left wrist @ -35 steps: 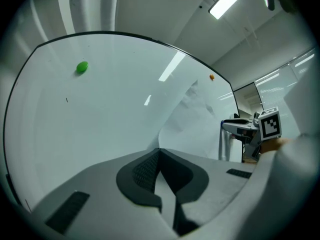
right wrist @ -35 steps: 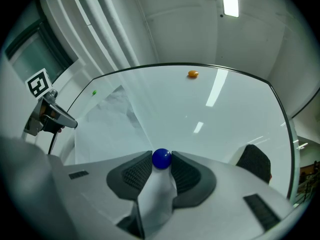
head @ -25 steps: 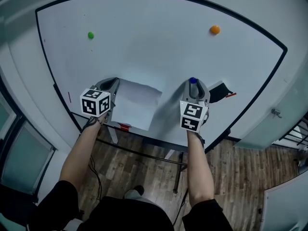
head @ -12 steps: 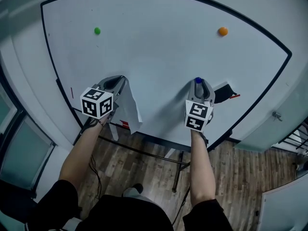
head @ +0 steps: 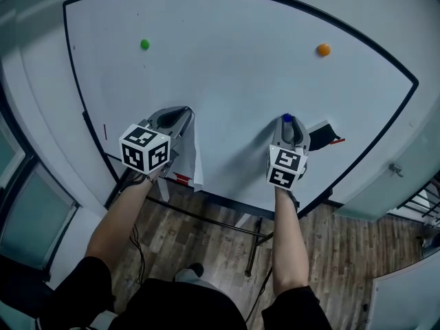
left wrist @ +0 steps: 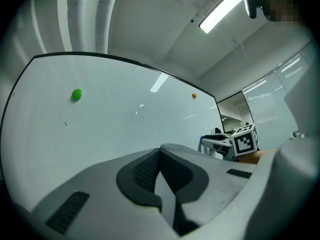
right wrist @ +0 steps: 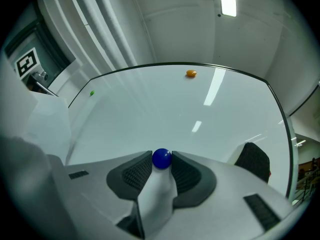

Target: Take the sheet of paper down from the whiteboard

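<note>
The white sheet of paper (head: 195,158) hangs off the whiteboard (head: 234,60), folded edge-on below my left gripper (head: 184,113), which is shut on its top corner. In the left gripper view the thin sheet (left wrist: 165,201) runs between the closed pads of the left gripper (left wrist: 159,156). My right gripper (head: 287,119) stays at the board's lower right, shut on a round blue magnet (head: 287,117). In the right gripper view the blue magnet (right wrist: 161,158) sits pinched at the tips of the right gripper (right wrist: 161,160), and the paper (right wrist: 47,121) shows at the far left.
A green magnet (head: 144,44) and an orange magnet (head: 323,49) stick to the upper board. A black eraser (head: 322,133) rests at the board's lower right, beside my right gripper. A metal stand and wooden floor (head: 206,246) lie below the board.
The paper, flat against the board a second ago, has swung away and now hangs folded from my left gripper, which rose and shifted a little right. The right gripper kept still.
</note>
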Demonstrator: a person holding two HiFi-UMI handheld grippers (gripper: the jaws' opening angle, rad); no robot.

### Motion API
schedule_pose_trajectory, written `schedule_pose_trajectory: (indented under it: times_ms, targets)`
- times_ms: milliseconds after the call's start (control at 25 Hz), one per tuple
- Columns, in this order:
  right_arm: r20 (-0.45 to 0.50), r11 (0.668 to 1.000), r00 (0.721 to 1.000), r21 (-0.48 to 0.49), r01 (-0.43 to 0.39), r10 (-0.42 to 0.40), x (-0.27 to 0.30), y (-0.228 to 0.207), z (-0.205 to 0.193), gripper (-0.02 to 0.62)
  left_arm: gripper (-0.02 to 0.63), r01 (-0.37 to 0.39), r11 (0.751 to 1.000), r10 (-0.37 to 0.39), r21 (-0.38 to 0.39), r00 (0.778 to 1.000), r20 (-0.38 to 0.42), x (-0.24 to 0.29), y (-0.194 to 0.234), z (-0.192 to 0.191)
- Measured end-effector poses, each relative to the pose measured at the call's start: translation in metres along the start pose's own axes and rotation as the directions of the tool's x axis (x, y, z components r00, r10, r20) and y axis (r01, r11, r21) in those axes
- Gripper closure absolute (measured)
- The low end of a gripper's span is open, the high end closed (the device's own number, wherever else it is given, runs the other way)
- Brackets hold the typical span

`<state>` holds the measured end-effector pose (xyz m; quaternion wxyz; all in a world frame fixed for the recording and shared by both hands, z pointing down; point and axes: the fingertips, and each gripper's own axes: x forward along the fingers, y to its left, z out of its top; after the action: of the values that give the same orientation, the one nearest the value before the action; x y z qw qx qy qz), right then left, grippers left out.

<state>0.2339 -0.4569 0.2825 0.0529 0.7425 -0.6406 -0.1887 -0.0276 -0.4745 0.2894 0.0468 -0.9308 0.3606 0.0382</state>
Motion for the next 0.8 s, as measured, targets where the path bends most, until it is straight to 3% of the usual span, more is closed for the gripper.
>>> schedule_pose_trajectory:
  times_ms: [800]
  targets:
    - [-0.003, 0.999, 1.0, 0.034, 0.005, -0.005, 0.0, 0.001, 0.0, 0.468, 0.588, 0.034, 0.999, -0.034, 0.002, 0.999, 0.019, -0.001, -0.016, 0.008]
